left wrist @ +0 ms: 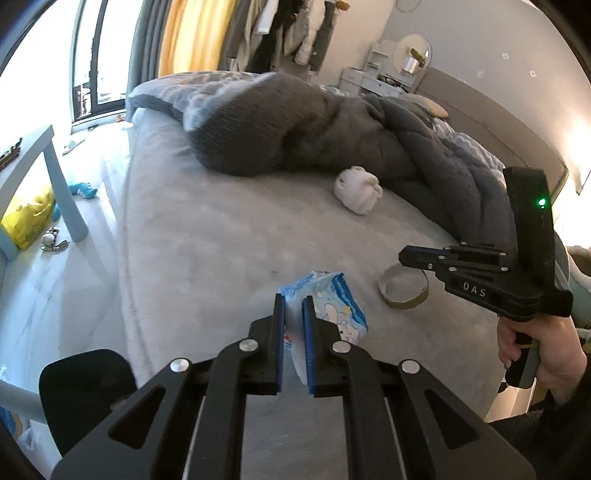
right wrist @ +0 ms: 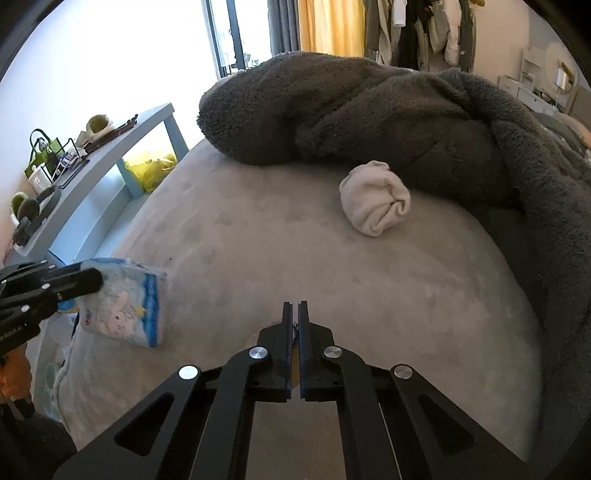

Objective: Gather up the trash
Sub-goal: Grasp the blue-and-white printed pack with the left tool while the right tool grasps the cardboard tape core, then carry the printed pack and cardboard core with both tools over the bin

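One sock ball [right wrist: 375,198] against rumpled blanket [right wrist: 388,114]

Grey bed [right wrist: 332,266], dark fleece blanket [right wrist: 406,122], pale blue table [right wrist: 110,155], bright window [left wrist: 88,62], yellow curtain [left wrist: 195,33]

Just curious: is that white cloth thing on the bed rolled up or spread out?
Rolled up: the white cloth bundle sits as a tight ball beside the dark grey fleece blanket.
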Available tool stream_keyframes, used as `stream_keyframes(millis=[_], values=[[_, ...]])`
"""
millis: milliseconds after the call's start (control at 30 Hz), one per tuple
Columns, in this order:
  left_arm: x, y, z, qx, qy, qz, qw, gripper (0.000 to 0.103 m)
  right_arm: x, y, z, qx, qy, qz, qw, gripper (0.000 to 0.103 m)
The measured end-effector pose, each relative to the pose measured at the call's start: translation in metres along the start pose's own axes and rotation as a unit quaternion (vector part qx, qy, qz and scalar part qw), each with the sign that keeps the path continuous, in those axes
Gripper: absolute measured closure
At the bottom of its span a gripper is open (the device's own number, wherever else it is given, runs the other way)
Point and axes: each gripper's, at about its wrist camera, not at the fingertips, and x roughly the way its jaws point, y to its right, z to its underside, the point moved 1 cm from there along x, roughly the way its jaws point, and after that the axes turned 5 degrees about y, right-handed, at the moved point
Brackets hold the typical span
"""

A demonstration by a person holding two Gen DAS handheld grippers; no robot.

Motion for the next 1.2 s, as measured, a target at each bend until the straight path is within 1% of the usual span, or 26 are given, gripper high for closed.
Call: stream_keyframes(millis=[133,233,333,367,500,567,767,800,900,1067,1200], values=[[-0.012,-0.014,0.0,-0.009,0.01,-0.008,0.9999,0.093,0.002,-0.008,-0.004,-0.003,0.003,0.002,1.0,0.101],[-0.019,-0.023,0.001,-0.017,0.015,-0.012,0.9997,0.093,0.008,-0.012,-0.002,-0.003,-0.014,-0.011,1.0,0.1],[-0.022,-0.029,0.001,-0.018,0.014,-0.015,0.9996,0.093,0.01,-0.006,0.0,0.005,-0.023,0.004,1.0,0.094],[-0.023,-0.032,0.001,-0.019,0.015,-0.017,0.9996,0.093,0.011,-0.003,0.003,0.008,-0.029,0.014,0.999,0.09],[-0.03,-0.043,-0.002,-0.025,0.022,-0.024,0.9992,0.093,0.014,0.008,0.013,0.019,-0.048,0.017,0.999,0.09],[-0.036,-0.051,-0.003,-0.032,0.03,-0.029,0.9986,0.093,0.019,0.01,0.02,0.022,-0.064,0.009,0.998,0.089],[-0.052,-0.077,-0.006,-0.054,0.051,-0.057,0.9956,0.093,0.022,0.007,0.023,0.014,-0.068,0.015,0.997,0.088],[-0.055,-0.081,-0.006,-0.057,0.054,-0.064,0.9949,0.093,0.022,0.004,0.022,0.006,-0.068,0.023,0.997,0.091],[-0.059,-0.09,-0.005,-0.062,0.056,-0.076,0.9936,0.093,0.022,0.001,0.019,-0.002,-0.062,0.031,0.998,0.094],[-0.063,-0.105,-0.001,-0.067,0.05,-0.101,0.9913,0.093,0.014,-0.01,0.005,-0.001,-0.028,0.038,0.999,0.094],[-0.064,-0.119,0.004,-0.071,0.038,-0.12,0.9894,0.093,0.01,-0.021,-0.007,-0.001,-0.006,0.031,1.0,0.094]])
